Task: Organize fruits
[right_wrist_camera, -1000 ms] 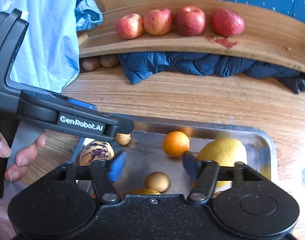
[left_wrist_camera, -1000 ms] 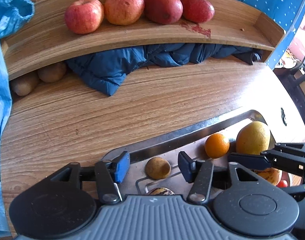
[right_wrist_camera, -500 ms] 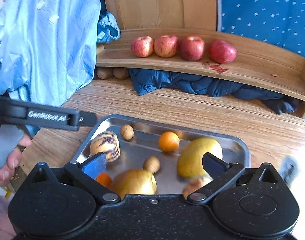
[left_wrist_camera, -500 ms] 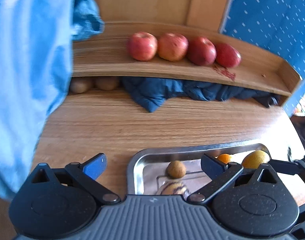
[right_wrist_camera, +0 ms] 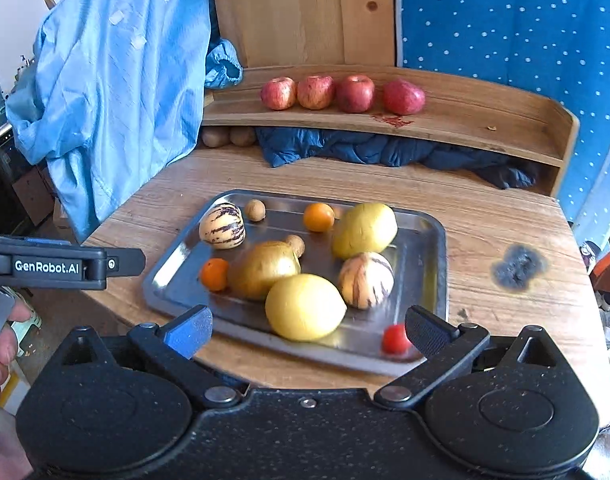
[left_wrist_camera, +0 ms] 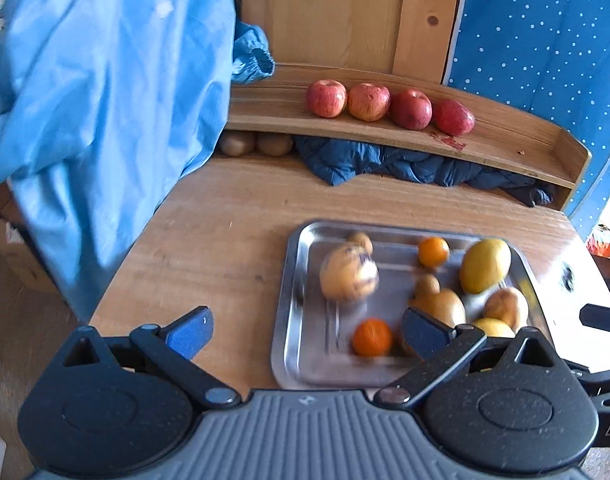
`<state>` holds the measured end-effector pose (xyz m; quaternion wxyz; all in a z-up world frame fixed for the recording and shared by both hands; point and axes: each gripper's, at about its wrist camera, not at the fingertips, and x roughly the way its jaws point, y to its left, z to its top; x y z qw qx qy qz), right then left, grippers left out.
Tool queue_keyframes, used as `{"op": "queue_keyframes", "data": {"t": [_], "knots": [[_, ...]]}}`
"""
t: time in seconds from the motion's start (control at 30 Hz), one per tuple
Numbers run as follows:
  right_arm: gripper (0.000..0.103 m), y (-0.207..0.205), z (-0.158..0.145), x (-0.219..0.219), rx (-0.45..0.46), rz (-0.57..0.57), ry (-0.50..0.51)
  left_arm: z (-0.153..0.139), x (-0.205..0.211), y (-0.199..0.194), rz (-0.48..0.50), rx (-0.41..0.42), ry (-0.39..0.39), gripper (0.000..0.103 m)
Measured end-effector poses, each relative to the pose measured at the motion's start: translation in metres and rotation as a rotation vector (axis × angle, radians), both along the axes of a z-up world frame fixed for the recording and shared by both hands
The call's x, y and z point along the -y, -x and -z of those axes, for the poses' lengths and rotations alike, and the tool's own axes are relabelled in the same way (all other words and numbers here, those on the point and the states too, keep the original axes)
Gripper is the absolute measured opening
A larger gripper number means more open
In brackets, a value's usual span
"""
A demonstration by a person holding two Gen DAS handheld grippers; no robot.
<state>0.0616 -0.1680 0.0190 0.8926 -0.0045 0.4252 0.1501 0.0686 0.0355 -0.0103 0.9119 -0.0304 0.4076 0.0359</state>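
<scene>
A steel tray (right_wrist_camera: 429, 272) on the round wooden table holds several fruits: two striped melons (right_wrist_camera: 222, 226), yellow mangoes (right_wrist_camera: 304, 306), two oranges (right_wrist_camera: 318, 217), small brown fruits and a red tomato (right_wrist_camera: 395, 339). The tray (left_wrist_camera: 291, 320) also shows in the left wrist view. Several red apples (right_wrist_camera: 317, 92) sit in a row on the wooden shelf (right_wrist_camera: 465, 120). My left gripper (left_wrist_camera: 305, 330) is open and empty, above the tray's near left edge. My right gripper (right_wrist_camera: 307, 326) is open and empty, above the tray's near edge.
A blue coat (right_wrist_camera: 117, 88) hangs at the left over the table edge. A dark blue jacket (right_wrist_camera: 365, 150) is stuffed under the shelf beside two brown fruits (right_wrist_camera: 229, 136). A dark burn mark (right_wrist_camera: 519, 266) is on the table at right.
Both grippers have pulled back and up from the tray and opened wide. The whole tray and shelf now show from farther away.
</scene>
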Motion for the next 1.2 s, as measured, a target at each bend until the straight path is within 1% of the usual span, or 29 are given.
{"op": "queue_keyframes", "data": {"t": [0.07,0.17,0.27,0.4,0.57,0.8,1.2], "knots": [[0.102,0.009,-0.003,0.005,0.0,0.002,-0.008,-0.001,0.004,0.013,-0.006,0.0,0.004,0.102],[0.102,0.018,-0.002,0.009,-0.03,0.015,-0.02,-0.005,0.008,0.027,0.0,-0.005,0.004,0.102],[0.102,0.024,0.003,0.01,-0.053,0.027,-0.021,-0.006,0.01,0.04,0.018,-0.01,-0.017,0.102],[0.102,0.03,0.008,0.011,-0.08,0.045,-0.02,-0.005,0.012,0.05,0.027,-0.023,-0.038,0.102],[0.102,0.031,0.01,0.013,-0.087,0.049,-0.022,0.003,0.018,0.059,0.047,-0.058,-0.05,0.102],[0.102,0.027,0.009,0.016,-0.081,0.055,-0.021,0.004,0.022,0.062,0.064,-0.055,-0.058,0.102],[0.102,0.023,0.012,0.018,-0.091,0.049,-0.027,0.003,0.023,0.057,0.061,-0.052,-0.059,0.102]]}}
